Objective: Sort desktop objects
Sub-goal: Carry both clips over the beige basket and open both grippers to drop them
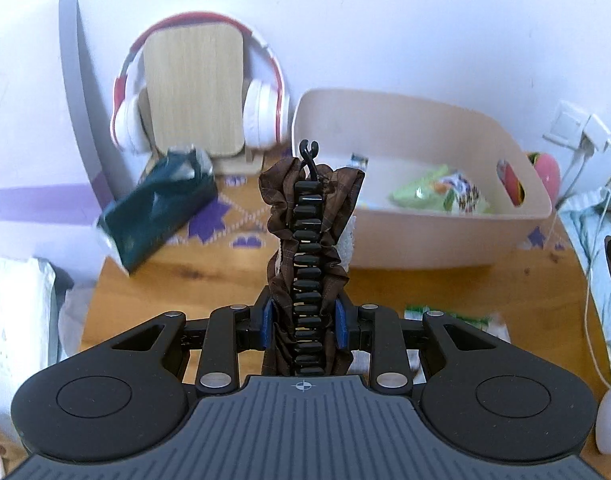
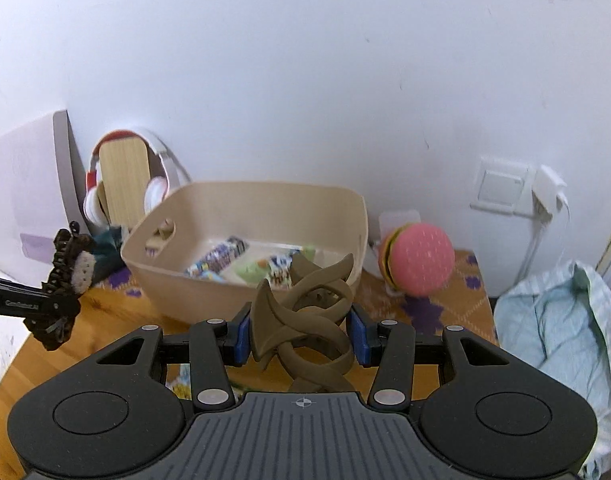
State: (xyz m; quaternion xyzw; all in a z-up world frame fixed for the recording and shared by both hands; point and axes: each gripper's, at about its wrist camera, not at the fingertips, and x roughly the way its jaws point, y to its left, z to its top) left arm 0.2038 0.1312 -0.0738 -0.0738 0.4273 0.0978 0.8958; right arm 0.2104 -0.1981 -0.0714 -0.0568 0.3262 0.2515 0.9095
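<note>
The left gripper (image 1: pixel 305 326) has its blue pads pressed narrowly on a long black segmented hair clip wrapped in ruffled brown fabric (image 1: pixel 308 248), which stands up the frame's centre. The right gripper (image 2: pixel 301 334) is closed about halfway on a brown plastic claw hair clip of interlaced curved bands (image 2: pixel 305 316). Beyond both, a beige plastic bin (image 2: pixel 209 280) sits mid-frame on the wooden table (image 1: pixel 209 280), with snack packets (image 2: pixel 221 260) inside. A pink plush burger (image 2: pixel 419 258) lies right of it; red-and-white headphones (image 1: pixel 261 116) hang upper left.
</note>
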